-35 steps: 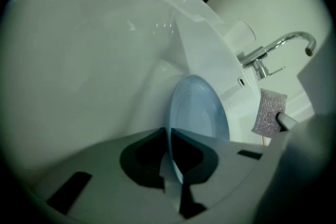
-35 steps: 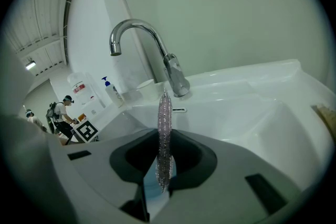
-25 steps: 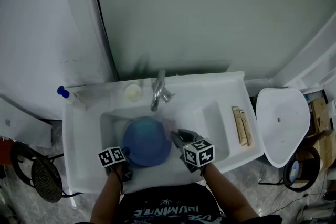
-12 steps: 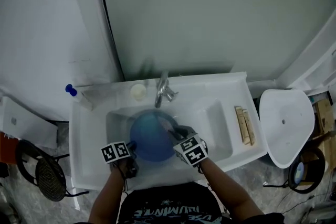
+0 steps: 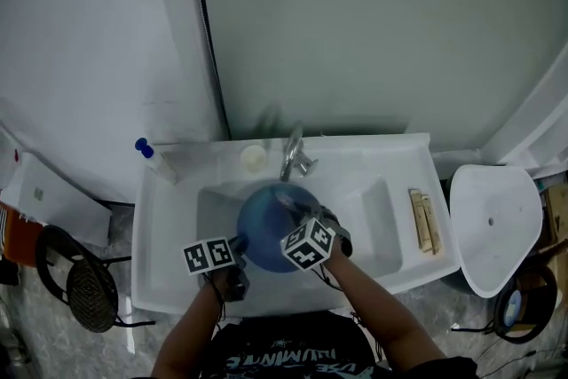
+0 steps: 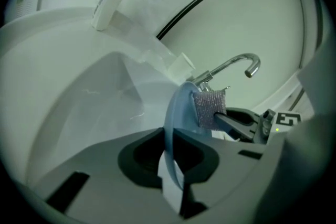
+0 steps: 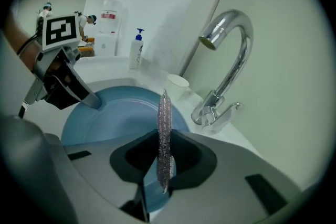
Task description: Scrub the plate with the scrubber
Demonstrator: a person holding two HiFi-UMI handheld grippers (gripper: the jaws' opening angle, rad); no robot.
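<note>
Left tool grips the blue plate edge-on; right tool clamps the thin silvery mesh scrubber.

The left gripper has its fingers closed on the near rim of a blue plate, held upright and edge-on over a white sink. From the right, the right gripper presses a silvery scrubber against the plate's right face. A chrome tap stands beyond, and a blue-topped bottle sits far left.
</note>
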